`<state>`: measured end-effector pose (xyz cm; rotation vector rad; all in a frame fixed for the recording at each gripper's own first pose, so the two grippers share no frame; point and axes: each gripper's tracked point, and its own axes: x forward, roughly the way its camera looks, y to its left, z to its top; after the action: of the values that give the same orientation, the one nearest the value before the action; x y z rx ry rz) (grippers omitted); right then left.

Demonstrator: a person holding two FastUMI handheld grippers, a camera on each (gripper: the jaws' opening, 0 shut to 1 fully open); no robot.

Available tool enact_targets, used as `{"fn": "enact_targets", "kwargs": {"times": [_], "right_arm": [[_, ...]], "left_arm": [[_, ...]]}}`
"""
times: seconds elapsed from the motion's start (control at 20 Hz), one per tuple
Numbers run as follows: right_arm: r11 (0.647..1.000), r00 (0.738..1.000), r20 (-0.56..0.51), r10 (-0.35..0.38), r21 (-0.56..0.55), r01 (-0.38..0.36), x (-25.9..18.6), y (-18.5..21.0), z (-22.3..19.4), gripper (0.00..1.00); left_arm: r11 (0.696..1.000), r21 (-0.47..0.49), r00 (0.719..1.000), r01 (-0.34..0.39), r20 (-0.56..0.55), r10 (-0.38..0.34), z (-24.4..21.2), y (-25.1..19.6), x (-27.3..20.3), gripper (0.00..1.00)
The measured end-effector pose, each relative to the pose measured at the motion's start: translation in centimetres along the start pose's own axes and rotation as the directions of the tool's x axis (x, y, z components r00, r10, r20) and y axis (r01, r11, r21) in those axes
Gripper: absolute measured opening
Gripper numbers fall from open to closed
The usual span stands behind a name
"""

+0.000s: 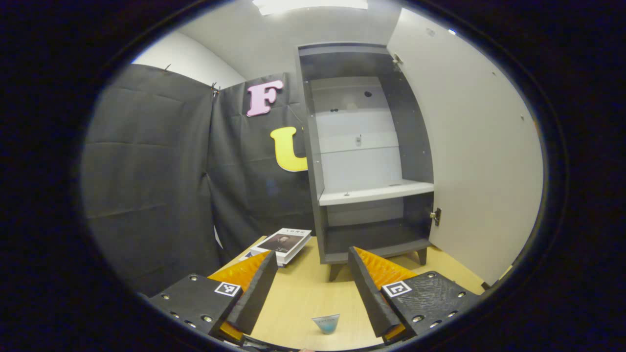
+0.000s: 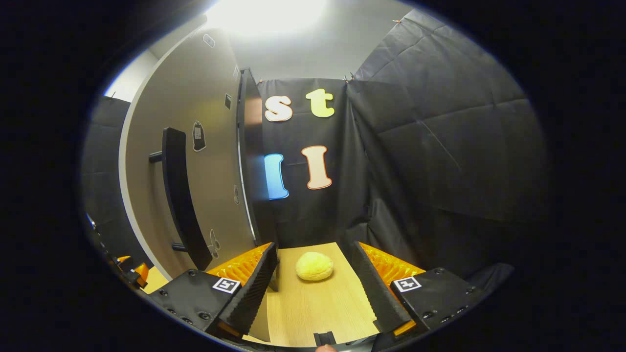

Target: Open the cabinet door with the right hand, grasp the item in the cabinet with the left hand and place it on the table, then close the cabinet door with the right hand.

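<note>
The grey cabinet (image 1: 313, 146) stands on the wooden table (image 1: 298, 293) with its door (image 1: 479, 146) swung wide to the right. Its white shelf (image 1: 376, 192) and bottom compartment look bare. My left gripper (image 1: 312, 253) is open in front of the cabinet, and a small blue-and-white cup-shaped item (image 1: 326, 323) sits on the table between its fingers, untouched. In the right gripper view, the door's outer face (image 2: 210, 161) carries a long black handle (image 2: 180, 195). My right gripper (image 2: 314, 246) is open beside the door, right of the handle.
A book (image 1: 283, 243) lies on the table left of the cabinet. A yellow rounded bun-like object (image 2: 314, 266) rests on the table (image 2: 313, 308) ahead of my right gripper. Black cloth walls close in behind and on both sides. The other gripper (image 2: 129, 271) peeks in at far left.
</note>
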<state>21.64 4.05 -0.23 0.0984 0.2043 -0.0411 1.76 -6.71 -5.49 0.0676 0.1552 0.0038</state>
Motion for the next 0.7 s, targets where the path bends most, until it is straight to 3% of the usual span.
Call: {"fn": "enact_targets", "kwargs": {"times": [0.3, 0.6, 0.7], "right_arm": [[0.997, 0.996, 0.047, -0.077, -0.014, 0.077, -3.1, 2.1, 1.9, 0.98], [0.990, 0.989, 0.077, -0.127, -0.044, 0.131, -4.6, 5.5, 2.9, 0.98], [0.978, 0.980, 0.089, -0.178, -0.091, 0.186, -5.0, 5.4, 3.2, 0.96]], "left_arm": [[0.999, -0.032, 0.999, 0.033, 0.005, -0.033, 2.5, 4.1, 0.3, 0.87], [0.999, -0.032, 0.999, 0.044, 0.013, -0.043, 2.1, 9.0, 0.8, 0.87], [0.998, -0.038, 0.999, 0.040, 0.013, -0.039, 1.9, 10.6, 1.1, 0.87]]}}
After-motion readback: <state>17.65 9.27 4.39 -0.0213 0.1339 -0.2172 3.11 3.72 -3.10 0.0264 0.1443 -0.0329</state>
